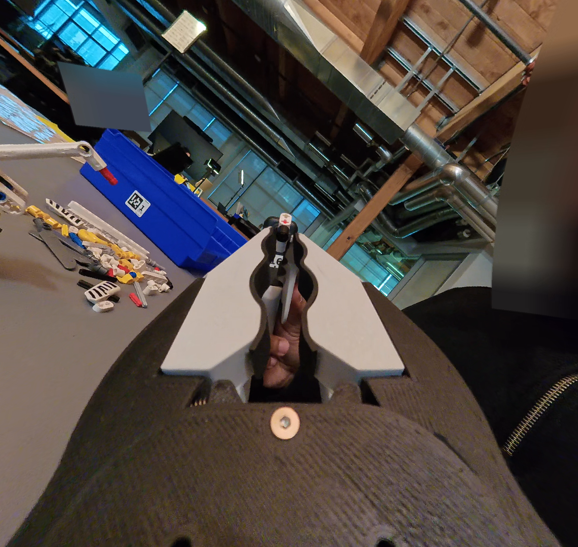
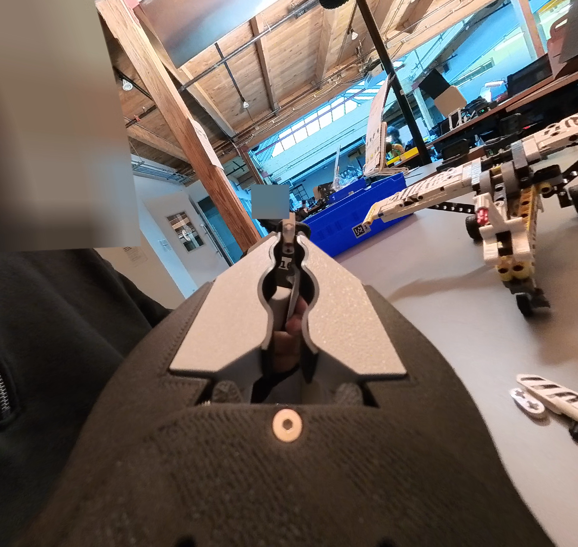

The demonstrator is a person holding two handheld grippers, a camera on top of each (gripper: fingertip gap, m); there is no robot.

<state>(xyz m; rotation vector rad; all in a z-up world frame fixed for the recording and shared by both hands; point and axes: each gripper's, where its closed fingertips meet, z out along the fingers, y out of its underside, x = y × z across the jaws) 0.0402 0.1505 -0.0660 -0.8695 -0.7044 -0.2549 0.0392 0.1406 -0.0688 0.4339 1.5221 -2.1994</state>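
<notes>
Left wrist view alone shows a heap of loose building-toy pieces (image 1: 103,260) on the grey table (image 1: 47,360) beside a blue bin (image 1: 175,216); its gripper (image 1: 283,235) has narrow fingers closed on a small white-and-black pin piece (image 1: 284,227). Right wrist view instead shows a white toy aircraft model (image 2: 494,206) by that bin (image 2: 350,219), 2 striped panels (image 2: 544,397), and the right gripper (image 2: 289,235) nipping a small grey connector (image 2: 289,224).

A coded white sticker (image 1: 137,203) marks the blue bin (image 1: 175,219).
</notes>
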